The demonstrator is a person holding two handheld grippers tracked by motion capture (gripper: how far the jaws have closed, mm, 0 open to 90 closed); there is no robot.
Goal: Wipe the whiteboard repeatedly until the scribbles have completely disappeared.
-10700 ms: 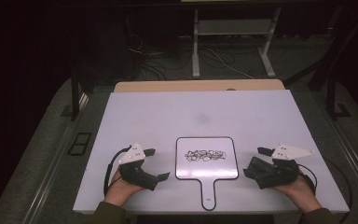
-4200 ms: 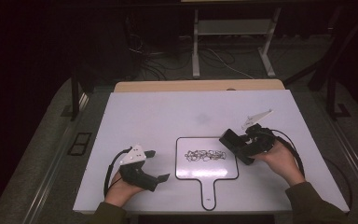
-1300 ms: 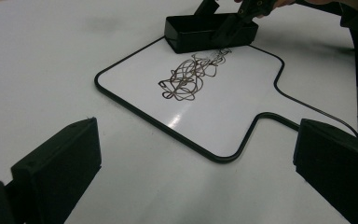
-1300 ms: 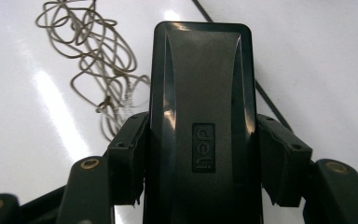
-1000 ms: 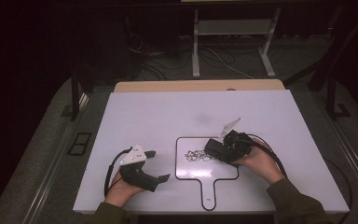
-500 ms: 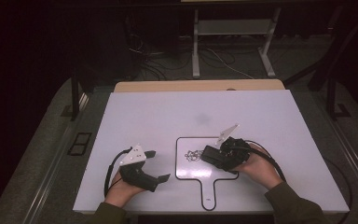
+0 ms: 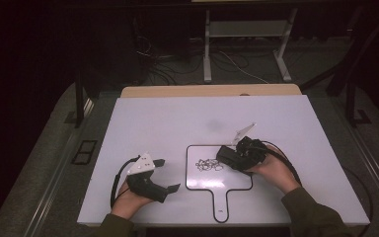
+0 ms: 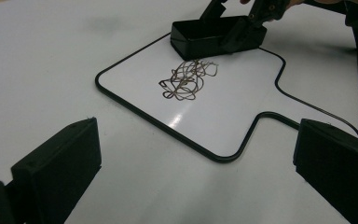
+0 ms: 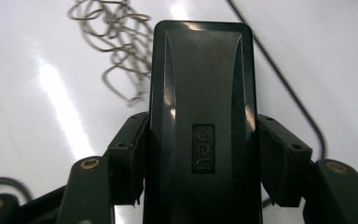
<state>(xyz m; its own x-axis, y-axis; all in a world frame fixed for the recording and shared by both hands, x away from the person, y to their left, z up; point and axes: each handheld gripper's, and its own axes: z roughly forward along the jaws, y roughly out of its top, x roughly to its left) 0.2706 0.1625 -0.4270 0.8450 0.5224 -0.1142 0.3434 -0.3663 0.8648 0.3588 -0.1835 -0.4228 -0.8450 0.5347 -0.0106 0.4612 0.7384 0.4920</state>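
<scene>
My white table (image 7: 177, 123) sits over a grey floor (image 7: 39, 182). Beyond its far edge, cables (image 7: 237, 64) tangle around a pale stand (image 7: 249, 34).

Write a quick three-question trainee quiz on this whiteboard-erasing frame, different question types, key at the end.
1. True or false: the right gripper is shut on the black rectangular plastic eraser.
2. Multiple choice: the scribbled marker lines sit on (A) the bare table, (B) the small white paddle-shaped whiteboard with a black border, (C) the floor.
3. Short answer: how do the left gripper's jaws stand, and is anything between them?

Key:
1. True.
2. B.
3. Open, with nothing between them; it rests on the large white table beside the board.
</scene>
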